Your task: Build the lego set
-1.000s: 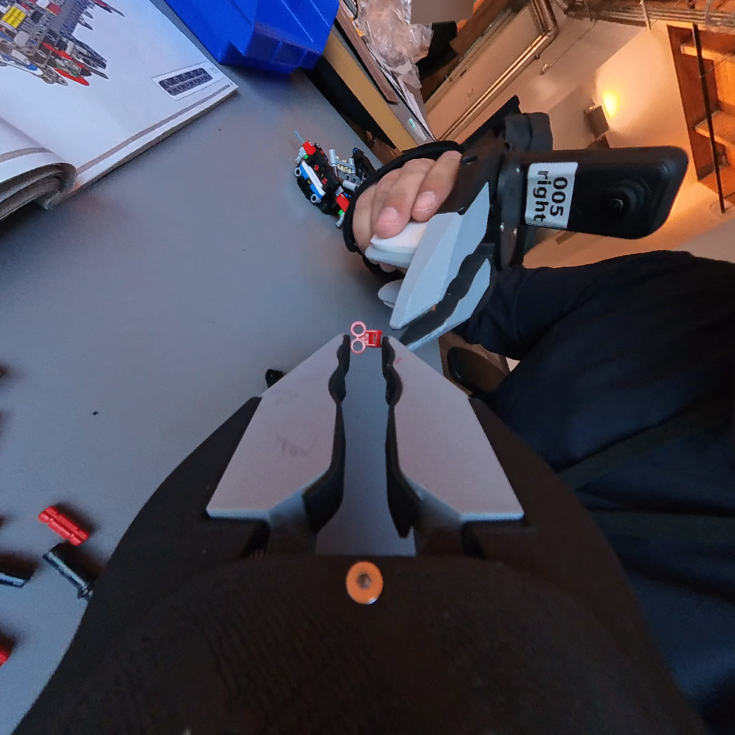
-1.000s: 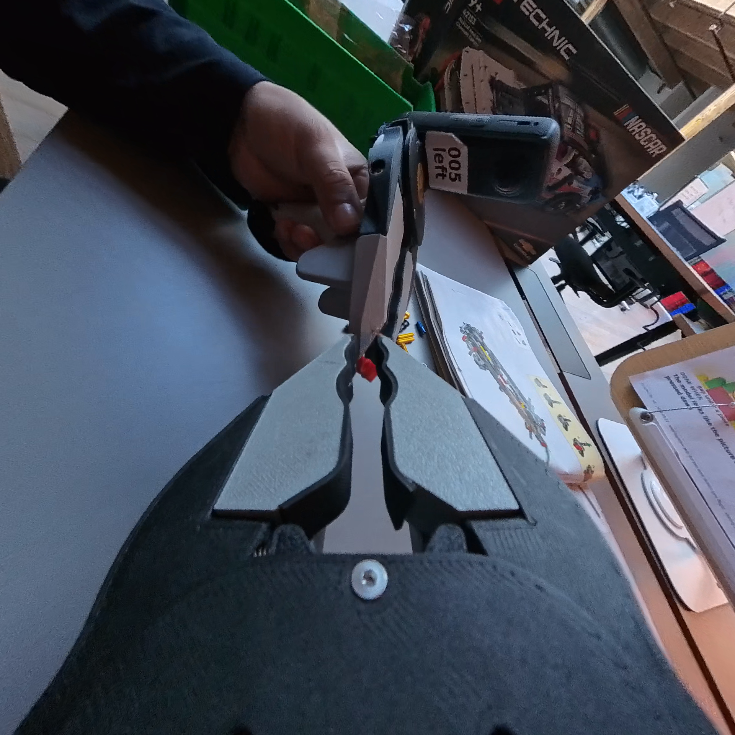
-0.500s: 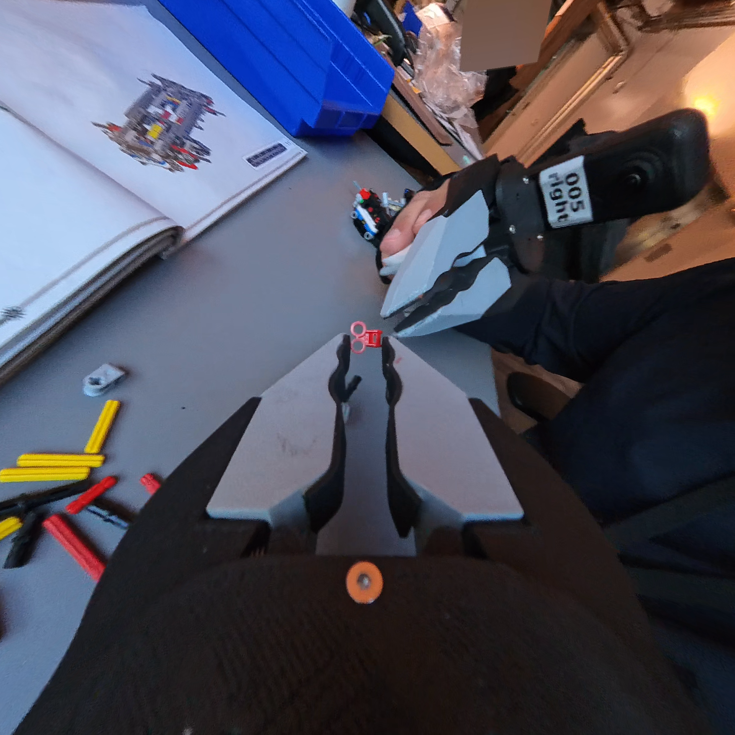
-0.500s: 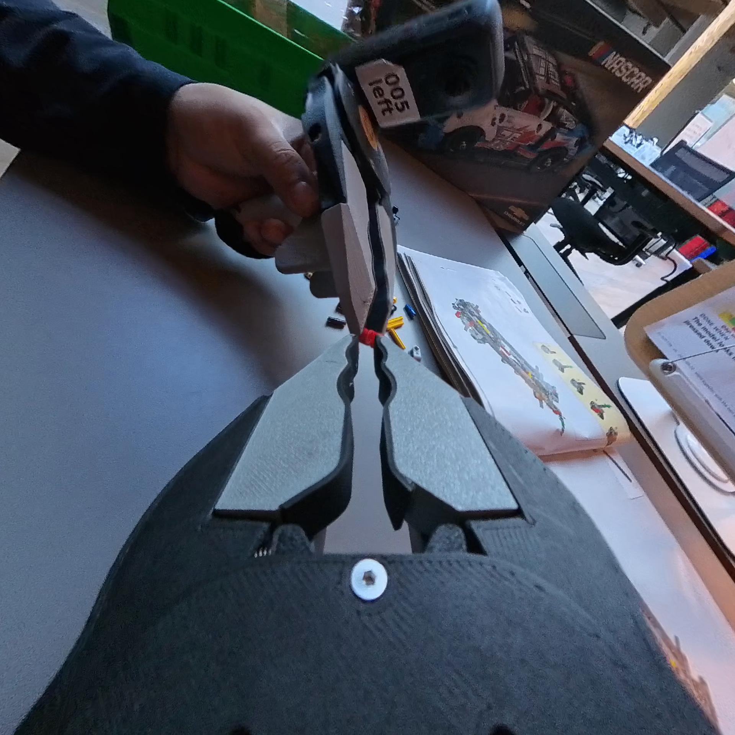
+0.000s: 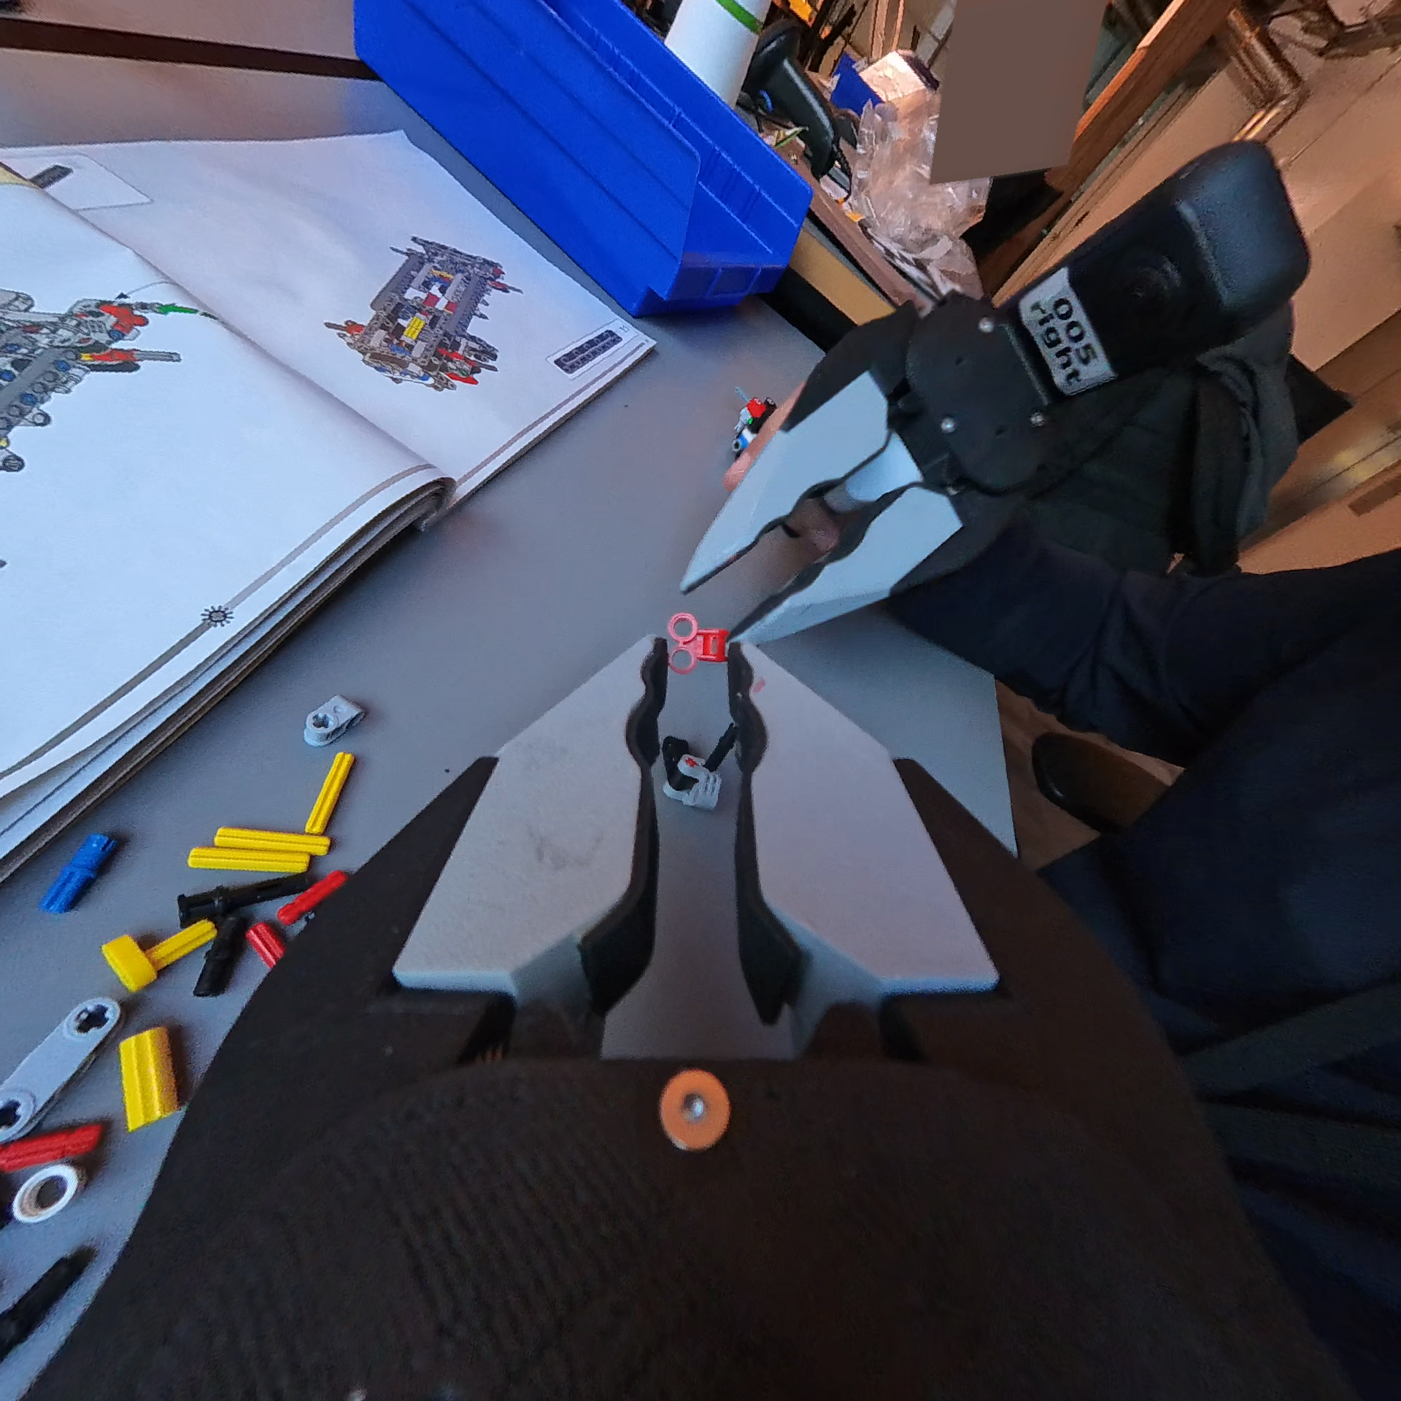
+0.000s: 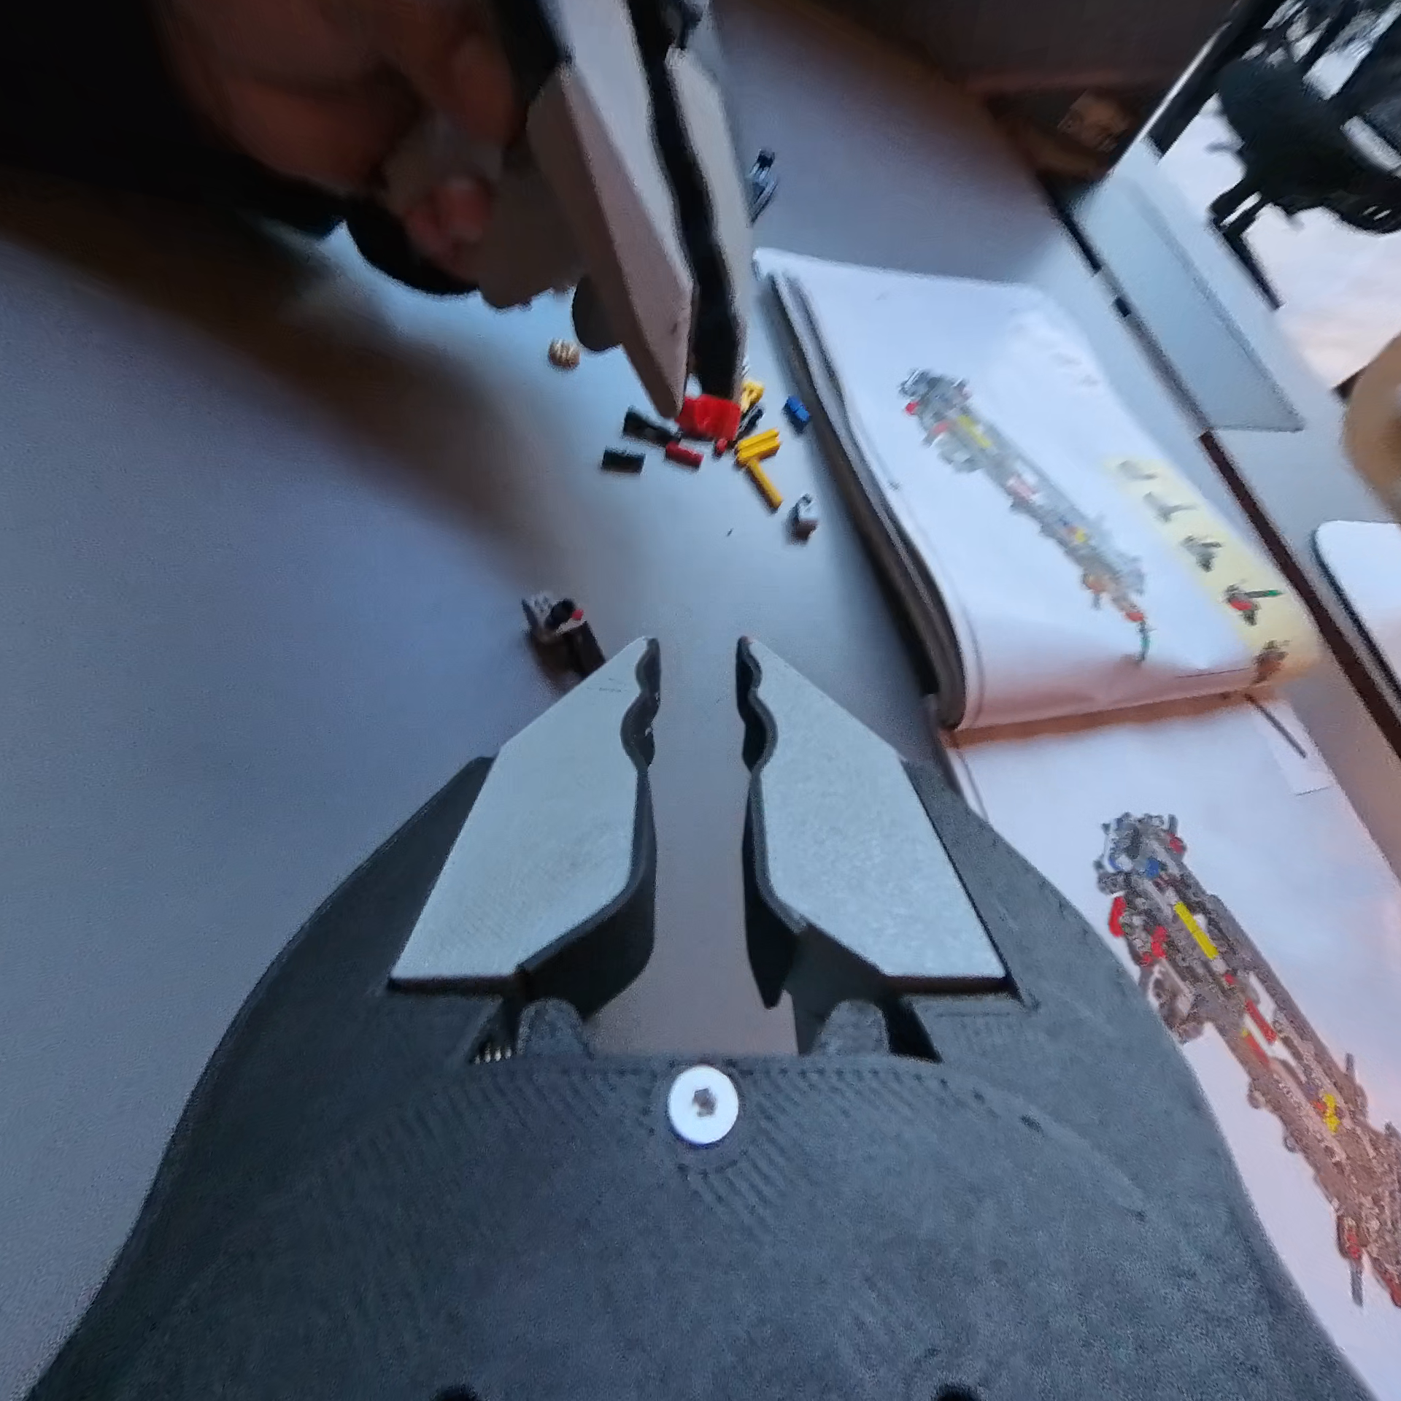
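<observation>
My left gripper is shut on a small red connector piece with two rings, held at the fingertips above the grey table. The right wrist view shows the same piece in the left gripper, blurred. My right gripper is open and empty. In the left wrist view its jaws stand spread, the lower fingertip right next to the red piece. A small grey and black assembly lies on the table under the left fingers and also shows in the right wrist view.
An open instruction book lies at the left, also in the right wrist view. A blue bin stands behind it. Loose yellow, red, black and blue pieces lie scattered. A small built model sits behind the right gripper. My right fingertips sit around 6 cm from my left ones.
My right gripper, shut beside the red piece before, has opened and drawn back from it. My left gripper keeps its hold on the red piece and has swung toward the book.
</observation>
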The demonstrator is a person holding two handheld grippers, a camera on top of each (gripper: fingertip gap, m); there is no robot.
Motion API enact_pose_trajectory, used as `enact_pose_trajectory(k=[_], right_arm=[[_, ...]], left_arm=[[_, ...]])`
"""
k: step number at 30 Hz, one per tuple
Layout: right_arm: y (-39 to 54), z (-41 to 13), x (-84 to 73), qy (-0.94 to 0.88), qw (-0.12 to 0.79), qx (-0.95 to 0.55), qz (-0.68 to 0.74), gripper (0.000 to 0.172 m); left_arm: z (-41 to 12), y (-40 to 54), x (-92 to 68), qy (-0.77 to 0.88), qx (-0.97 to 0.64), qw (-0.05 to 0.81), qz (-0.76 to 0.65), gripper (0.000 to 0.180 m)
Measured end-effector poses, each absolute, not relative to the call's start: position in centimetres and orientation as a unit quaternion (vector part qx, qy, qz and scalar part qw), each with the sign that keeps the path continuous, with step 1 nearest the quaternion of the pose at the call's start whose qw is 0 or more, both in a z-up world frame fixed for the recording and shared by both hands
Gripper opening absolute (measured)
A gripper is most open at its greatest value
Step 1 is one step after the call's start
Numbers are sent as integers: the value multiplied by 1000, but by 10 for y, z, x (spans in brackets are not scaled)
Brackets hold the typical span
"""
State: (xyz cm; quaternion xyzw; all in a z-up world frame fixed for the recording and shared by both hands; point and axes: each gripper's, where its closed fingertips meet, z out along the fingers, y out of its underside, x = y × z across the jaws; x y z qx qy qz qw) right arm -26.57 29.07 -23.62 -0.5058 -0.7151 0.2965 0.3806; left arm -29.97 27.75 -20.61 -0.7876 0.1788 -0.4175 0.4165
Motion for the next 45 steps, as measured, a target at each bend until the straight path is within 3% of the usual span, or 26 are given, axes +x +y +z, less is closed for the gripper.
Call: enact_pose_trajectory(k=[12, 29, 39, 45], right_arm=[[252, -283, -272, -769, 274, -494, 299, 33], [244, -285, -260, -781, 229, -492, 309, 17], [264, -247, -270, -728, 315, -499, 349, 11], [277, -216, -272, -669, 362, -508, 404, 8]], left_arm=[[-207, 276, -298, 188, -790, 413, -412, 14], [-210, 278, -304, 180, -793, 412, -411, 13], [-211, 275, -300, 205, -795, 411, -397, 14], [-217, 269, -288, 287, -801, 428, -305, 13]])
